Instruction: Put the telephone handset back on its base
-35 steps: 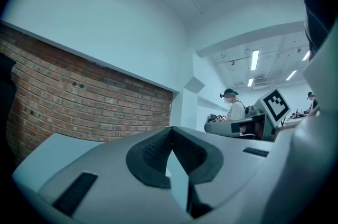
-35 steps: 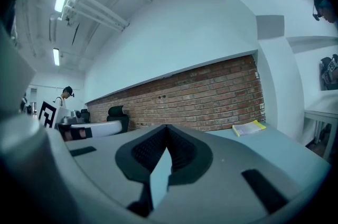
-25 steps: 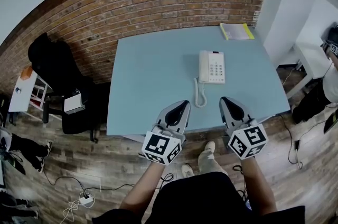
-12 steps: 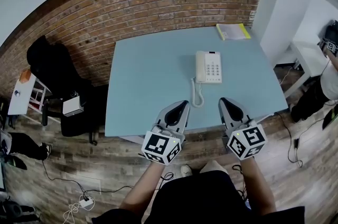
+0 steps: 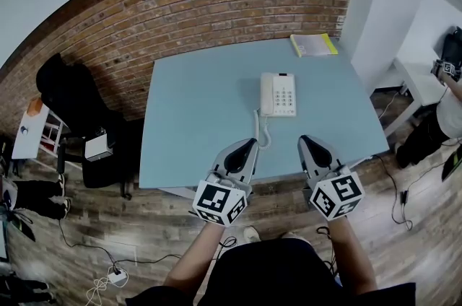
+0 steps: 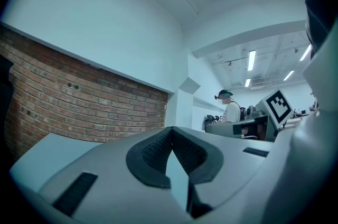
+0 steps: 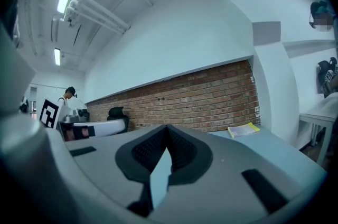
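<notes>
1. On the pale blue table (image 5: pixel 195 124), toward its far middle, sits a white telephone (image 5: pixel 280 94), well apart from both grippers.
2. Its handset (image 5: pixel 266 95) appears to lie along the left side of the base, with the coiled cord (image 5: pixel 258 130) trailing off the near left corner. At this size I cannot tell whether it is properly seated.
3. I judge the handset to be light, rigid, smooth plastic and somewhat slippery under the pads. The springy cord will likely tug it back toward the base when it is lifted.
4. The best hold is probably across the narrow middle of the handle, between earpiece and mouthpiece, where the jaws can span it squarely.
5. The left gripper (image 5: pixel 252 141) is closed with its pads together, and nothing sits between them.
6. The right gripper (image 5: pixel 305 139) is likewise closed on nothing. Both point level, just short of the table's near edge.
7. No bin, tray or box shows on the table. The only receptacle here is the base's cradle, which the handset seems to occupy.
8. A yellow-edged book (image 5: pixel 313 45) lies at the far right corner, clear of the phone.
</notes>
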Demonstrator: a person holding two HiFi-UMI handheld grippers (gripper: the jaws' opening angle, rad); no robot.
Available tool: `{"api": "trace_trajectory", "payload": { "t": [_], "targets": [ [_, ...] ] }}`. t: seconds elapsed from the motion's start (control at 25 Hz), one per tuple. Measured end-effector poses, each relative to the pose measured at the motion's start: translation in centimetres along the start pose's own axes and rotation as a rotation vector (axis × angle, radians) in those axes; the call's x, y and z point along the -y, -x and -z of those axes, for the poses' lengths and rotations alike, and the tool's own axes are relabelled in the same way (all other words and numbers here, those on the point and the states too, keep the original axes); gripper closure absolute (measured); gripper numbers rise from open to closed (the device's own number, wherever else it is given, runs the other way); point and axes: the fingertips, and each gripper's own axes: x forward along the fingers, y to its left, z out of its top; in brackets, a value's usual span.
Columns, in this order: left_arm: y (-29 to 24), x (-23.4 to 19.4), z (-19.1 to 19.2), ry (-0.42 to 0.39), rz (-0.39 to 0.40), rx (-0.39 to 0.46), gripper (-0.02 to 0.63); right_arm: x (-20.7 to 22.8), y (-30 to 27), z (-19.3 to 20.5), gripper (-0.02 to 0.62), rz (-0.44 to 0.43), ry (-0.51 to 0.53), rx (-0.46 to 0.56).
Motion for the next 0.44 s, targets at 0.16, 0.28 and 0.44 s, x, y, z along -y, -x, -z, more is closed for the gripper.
{"api": "trace_trajectory", "payload": {
  "t": [0.16,0.28,0.44],
  "targets": [
    [-0.7,1.3,-0.2,0.003,-0.006,-0.001,0.597,1.2,1.0,-0.5,0.583,-0.002,0.0,0.0],
    [-1.2,2.2,-0.4,0.002,-0.01,-0.004,0.597,2.0,1.7,-0.8,0.583,0.0,-0.004,-0.002],
    [-1.6,3.1,-0.5,0.0,-0.018,-0.008,0.597,2.6,2.4,-0.9,0.583,-0.006,-0.011,0.0]
  ]
}}
